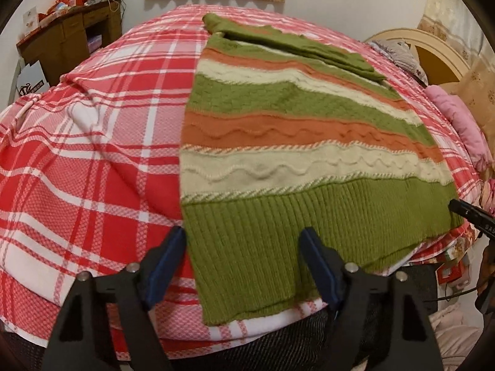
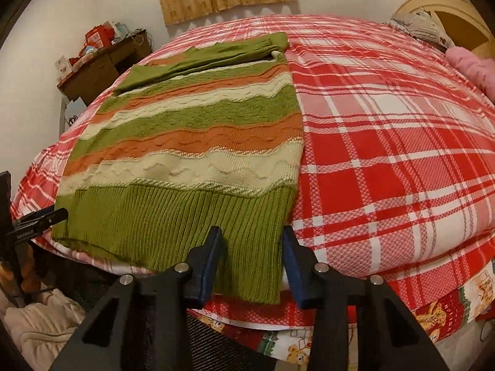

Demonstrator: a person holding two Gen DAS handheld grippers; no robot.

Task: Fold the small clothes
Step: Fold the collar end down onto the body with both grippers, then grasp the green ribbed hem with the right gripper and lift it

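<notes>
Both the left tongs [image 1: 243, 266] and right tongs [image 2: 252, 262] are gaping wide, each straddling 1 corner of the striped sweater's [image 1: 297, 142] ribbed hem (sleeves already folded in), which is lying on the bed [image 1: 92, 154] just ahead, seemingly readying a lengthwise fold.

The left gripper [image 1: 243, 249] is held low and level, its two black arms reaching forward from the bottom of its wrist view and ending in blue pads [image 1: 320, 270]. Its jaws stand wide apart with nothing pinched between them. The right gripper [image 2: 251, 249] sits in a similar low pose, jaws parted somewhat less, its blue-padded fingers [image 2: 210, 266] spread with nothing clamped. Each gripper's dark fingertip shows at the far edge of the other's view, the pair side by side and well apart.
</notes>
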